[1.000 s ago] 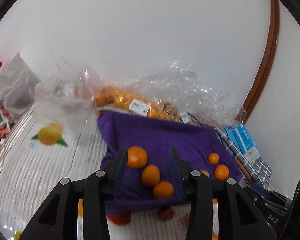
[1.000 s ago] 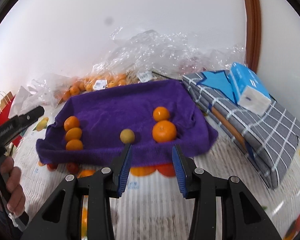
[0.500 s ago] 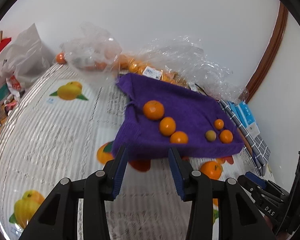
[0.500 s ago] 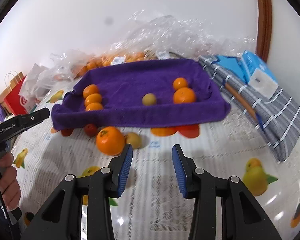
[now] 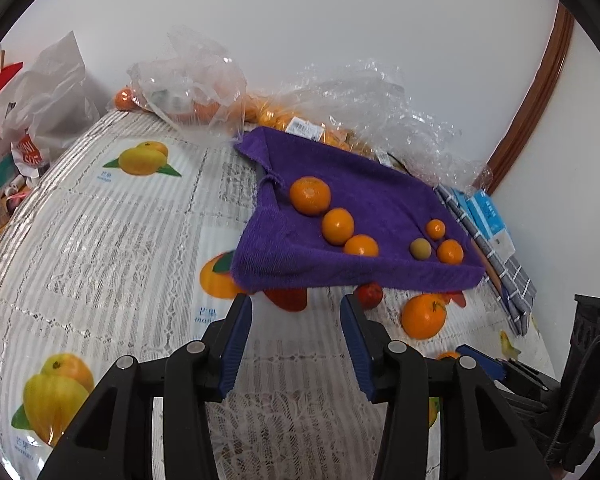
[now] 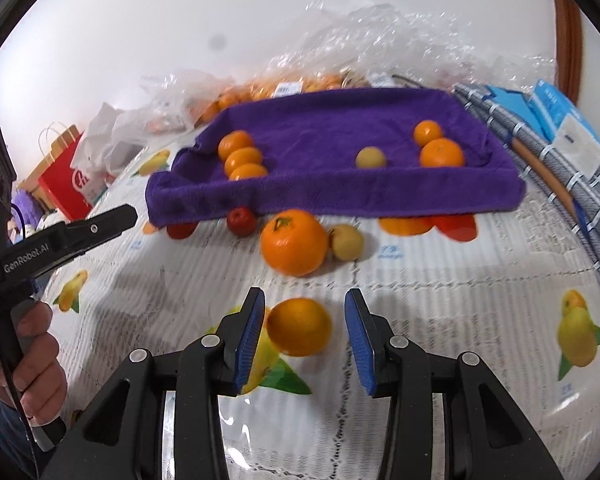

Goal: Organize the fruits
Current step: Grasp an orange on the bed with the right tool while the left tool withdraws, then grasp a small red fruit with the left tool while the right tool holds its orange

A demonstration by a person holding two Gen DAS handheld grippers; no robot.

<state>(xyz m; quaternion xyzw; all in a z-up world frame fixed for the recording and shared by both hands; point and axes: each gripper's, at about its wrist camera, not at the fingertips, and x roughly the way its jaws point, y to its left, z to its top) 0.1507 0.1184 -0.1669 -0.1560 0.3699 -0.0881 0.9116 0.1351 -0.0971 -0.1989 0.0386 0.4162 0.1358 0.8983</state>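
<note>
In the right wrist view, the right claw [image 6: 305, 336] fills the lower centre of the frame, its blue-padded jaws spread wide. A smooth orange citrus fruit [image 6: 299, 327] sits on the desk between them, close to the left pad, with a clear gap on the right side; nothing is gripped. Just above it in the frame lies a larger orange tangerine with a green stem [image 6: 293, 241], and a small yellowish-tan round fruit [image 6: 346, 241] rests against its right side. A small red fruit [image 6: 241, 221] lies to the left of these, at the front edge of the purple terry towel [image 6: 340, 128].

The towel spans the middle of the frame. On it, three orange tangerines [image 6: 242, 159] stand in a touching row at the left; a pale yellow-green fruit [image 6: 370, 157] sits alone in the middle, and two more orange fruits [image 6: 440, 151] touch at the right.

In the left wrist view, the left claw [image 5: 296, 334] occupies the lower centre, its jaws wide apart and holding nothing, above the white lace-patterned tablecloth printed with fruit pictures [image 5: 100, 248]. Crumpled clear plastic bags holding oranges [image 5: 196, 88] lie along the wall in the upper part of the frame. A folded grey checked cloth [image 6: 580, 184] with a light blue carton [image 6: 562, 124] on it lies at the right edge of the right wrist view.
</note>
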